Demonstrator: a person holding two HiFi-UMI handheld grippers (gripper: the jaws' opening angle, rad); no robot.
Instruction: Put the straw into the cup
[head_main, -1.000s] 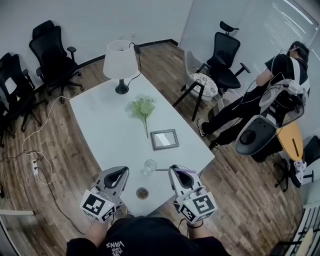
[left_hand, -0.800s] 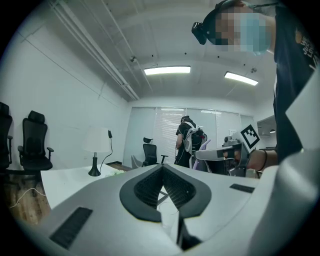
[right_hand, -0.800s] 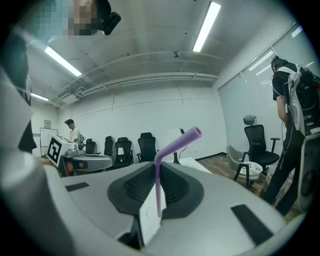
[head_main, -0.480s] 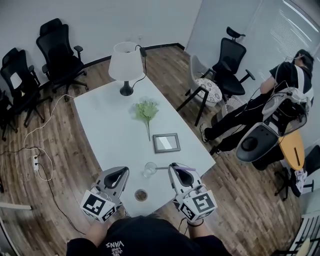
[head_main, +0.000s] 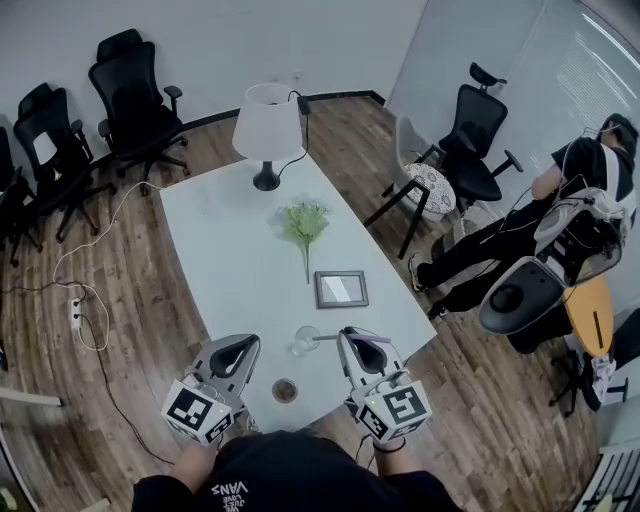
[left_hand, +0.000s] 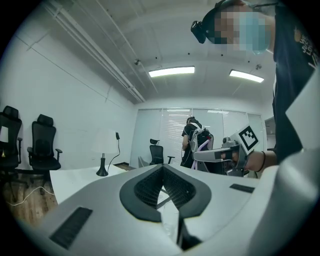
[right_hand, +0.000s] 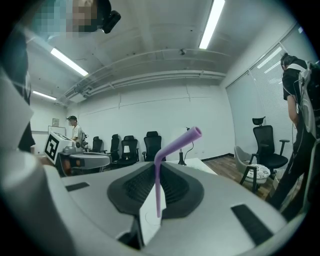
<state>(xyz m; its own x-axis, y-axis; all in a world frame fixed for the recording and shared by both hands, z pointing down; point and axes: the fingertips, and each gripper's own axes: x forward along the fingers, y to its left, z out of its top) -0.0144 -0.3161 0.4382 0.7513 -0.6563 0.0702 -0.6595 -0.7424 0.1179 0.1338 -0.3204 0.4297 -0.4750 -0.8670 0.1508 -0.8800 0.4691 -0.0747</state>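
The left gripper (head_main: 238, 350) hovers over the near edge of the table (head_main: 230, 260) with its jaws together and nothing between them. The right gripper (head_main: 356, 342) is level with it and is clenched on the straw (right_hand: 159, 182). In the right gripper view the purple straw stands upright between the pads (right_hand: 172, 186). Its lower end pokes out below them, and its bent top leans off to the right above them. From the head view the straw lies crosswise at the right gripper's tips. One end sticks out to the right and the other reaches left toward the cup (head_main: 304, 340). That end is near the rim, but I cannot tell whether it touches.

A brown disc (head_main: 285, 390) lies on the table between the two grippers, close to the near edge. The clear cup stands just beyond it, between the gripper tips and nearer the right one. Further along the table lie a picture frame (head_main: 341, 289), then a green sprig (head_main: 306, 222), and a white lamp (head_main: 268, 130) stands at the far end. Black chairs (head_main: 135, 95) line the wall beyond, and a person (head_main: 585, 185) stands off to the right.
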